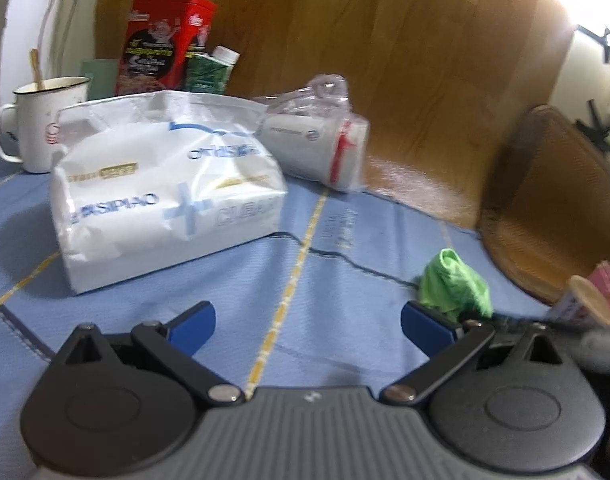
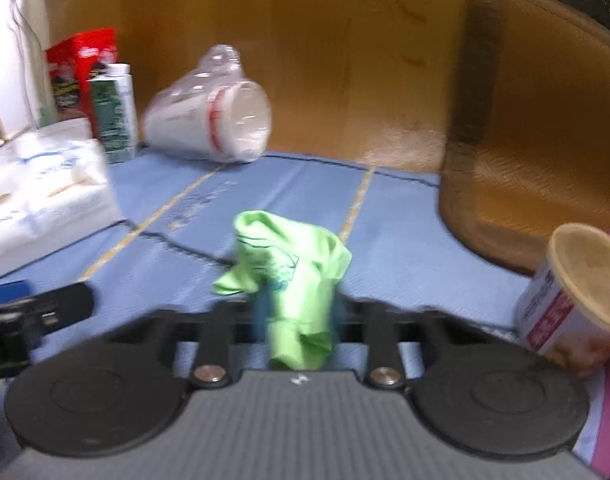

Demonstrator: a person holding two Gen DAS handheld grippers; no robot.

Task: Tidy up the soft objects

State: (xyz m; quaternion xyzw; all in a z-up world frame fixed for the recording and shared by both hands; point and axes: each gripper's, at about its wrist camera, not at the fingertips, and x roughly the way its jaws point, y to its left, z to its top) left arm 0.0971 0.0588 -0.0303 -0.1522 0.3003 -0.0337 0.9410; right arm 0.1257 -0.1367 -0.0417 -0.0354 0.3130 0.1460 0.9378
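Observation:
My right gripper (image 2: 297, 312) is shut on a crumpled green cloth (image 2: 293, 276), held just above the blue mat (image 2: 397, 232). The cloth also shows at the right of the left wrist view (image 1: 453, 284). My left gripper (image 1: 307, 324) is open and empty, its blue pads (image 1: 193, 328) wide apart over the mat, facing a white soft tissue pack (image 1: 165, 188). The tissue pack is at the left edge of the right wrist view (image 2: 41, 196). The left gripper's tip shows at the lower left there (image 2: 37, 312).
A sleeve of paper cups in clear plastic (image 1: 317, 140) lies on its side behind the tissue pack. A red tin (image 1: 165, 44), a green carton (image 1: 209, 72) and an enamel mug (image 1: 45, 120) stand at the back left. A woven brown tray (image 2: 537, 128) leans at right, a snack cup (image 2: 573, 296) near it.

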